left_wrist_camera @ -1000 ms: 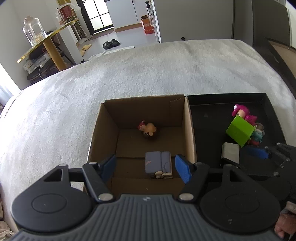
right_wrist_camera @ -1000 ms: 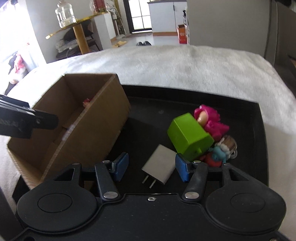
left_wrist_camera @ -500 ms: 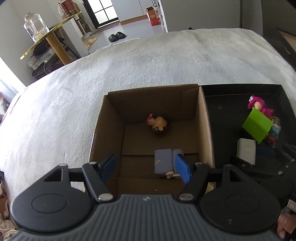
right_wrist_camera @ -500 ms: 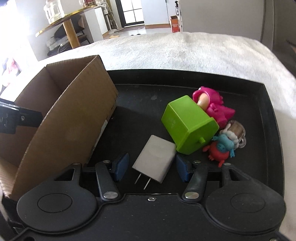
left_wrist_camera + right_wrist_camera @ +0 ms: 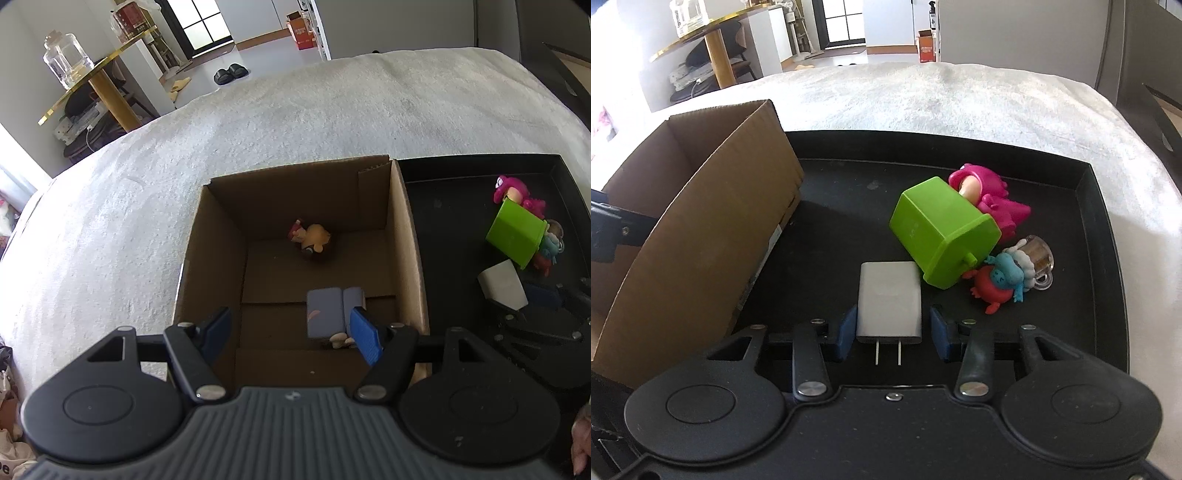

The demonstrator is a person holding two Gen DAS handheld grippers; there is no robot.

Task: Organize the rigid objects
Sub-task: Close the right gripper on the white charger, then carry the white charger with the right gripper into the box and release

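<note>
- The right tongs (image 5: 889, 334) have squared up on the white charger (image 5: 889, 302): the plug that lay skewed between the blue pads half a second ago now sits straight, prongs pointing back at the camera.
- The right tongs are spread but narrower than before; the left pad looks to be touching or almost touching the charger's side, while the right pad stands just clear of it. Nothing is pinched yet.
- This suggests the grasp is about to close, so the charger is likely the next item to go into the cardboard box (image 5: 701, 229).
- The charger rests on the floor of the black tray (image 5: 1093, 236), just beside the tipped green container (image 5: 942, 236), which leans against the pink toy (image 5: 990, 195); a red and blue figure (image 5: 997, 284) lies near it.
- The left tongs (image 5: 291, 332) are spread wide and empty, hovering over the box (image 5: 218, 236) on the bed (image 5: 258, 122).
- Inside the box lie a grey-blue block (image 5: 327, 312) near the front and a small orange figure (image 5: 314, 240) further back.
- Compared with the earlier frame, the left view has shifted so the box sits more to the left, and the right blue pad now overlaps the block in the picture.
</note>
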